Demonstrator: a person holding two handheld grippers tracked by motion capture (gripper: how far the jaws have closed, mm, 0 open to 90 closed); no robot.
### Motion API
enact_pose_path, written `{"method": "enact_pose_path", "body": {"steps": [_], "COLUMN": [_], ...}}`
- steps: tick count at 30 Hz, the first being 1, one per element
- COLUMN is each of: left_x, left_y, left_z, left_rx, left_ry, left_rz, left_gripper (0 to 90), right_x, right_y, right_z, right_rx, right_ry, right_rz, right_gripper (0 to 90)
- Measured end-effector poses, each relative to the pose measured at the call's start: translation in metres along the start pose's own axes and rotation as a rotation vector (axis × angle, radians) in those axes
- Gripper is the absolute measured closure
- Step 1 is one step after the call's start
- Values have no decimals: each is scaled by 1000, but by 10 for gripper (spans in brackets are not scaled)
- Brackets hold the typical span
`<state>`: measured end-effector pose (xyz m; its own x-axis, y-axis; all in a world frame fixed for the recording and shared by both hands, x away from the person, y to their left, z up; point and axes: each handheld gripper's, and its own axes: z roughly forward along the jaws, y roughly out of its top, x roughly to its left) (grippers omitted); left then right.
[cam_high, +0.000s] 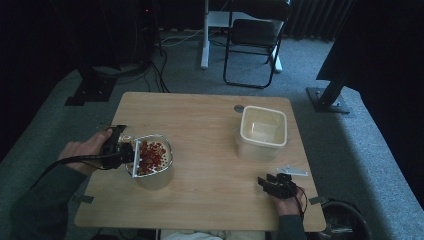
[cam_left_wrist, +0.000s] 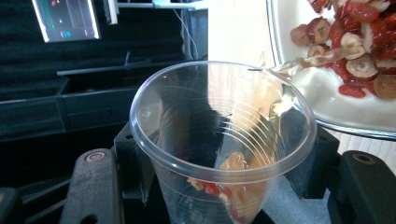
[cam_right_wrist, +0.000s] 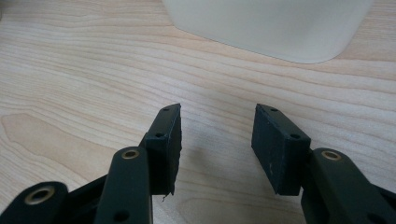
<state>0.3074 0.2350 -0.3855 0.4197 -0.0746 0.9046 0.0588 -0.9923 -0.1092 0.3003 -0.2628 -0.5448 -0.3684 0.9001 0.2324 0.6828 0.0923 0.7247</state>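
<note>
Clear plastic cup (cam_left_wrist: 219, 140) tipped on its side, gripped by the left gripper (cam_high: 119, 147) at the left side of a light wooden table (cam_high: 210, 200). In the left gripper view the cup's ribbed wall sits between the two black jaws, which press against it on both sides; the cup's open mouth faces the camera. A few red and tan bits (cam_left_wrist: 226, 184) cling to the inside near its lower wall. The cup's rim touches the edge of a pale round container (cam_high: 155, 172) just beside it, and a thin stream of clear yellowish liquid (cam_left_wrist: 285, 100) runs across the rim where the two meet. The container holds a heap of red dried fruit and round brownish pieces (cam_high: 151, 154). In the high view a metal wire part (cam_high: 135, 159) lies across the container's left edge, next to the gripper.

The right gripper (cam_high: 276, 184) rests low over the table near its front right edge, well apart from the cup. Its jaws stand apart with nothing between them, only bare wood grain showing in the gap. Ahead of it stands an empty square cream-coloured tub (cam_high: 263, 131), near the table's far right side. A small flat pale piece (cam_high: 294, 171) lies on the table between that tub and the right gripper. Beyond the table, a black folding chair (cam_high: 255, 37) stands on grey carpet.
</note>
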Motion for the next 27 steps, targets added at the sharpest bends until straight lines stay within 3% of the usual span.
{"method": "enact_pose_path", "body": {"steps": [7,17,21,24,27], "left_x": [2,4,7,2,1], "left_y": [4,8,5,7,6], "left_z": [-3,-4,-2,-3,1], "left_rx": [19,19,26,26,37], "left_ry": [22,31,30,16,12], "left_rz": [79,90,70,102,95], "left_gripper": [372,373,373,374,375], "right_x": [0,0,0,0,1], "right_y": [0,0,0,0,0], "right_z": [0,0,0,0,0], "right_rx": [1,1,0,0,0], "right_ry": [-1,0,0,0,1], "right_rz": [0,0,-2,-1,-1], "right_gripper": [520,520,520,520,520]}}
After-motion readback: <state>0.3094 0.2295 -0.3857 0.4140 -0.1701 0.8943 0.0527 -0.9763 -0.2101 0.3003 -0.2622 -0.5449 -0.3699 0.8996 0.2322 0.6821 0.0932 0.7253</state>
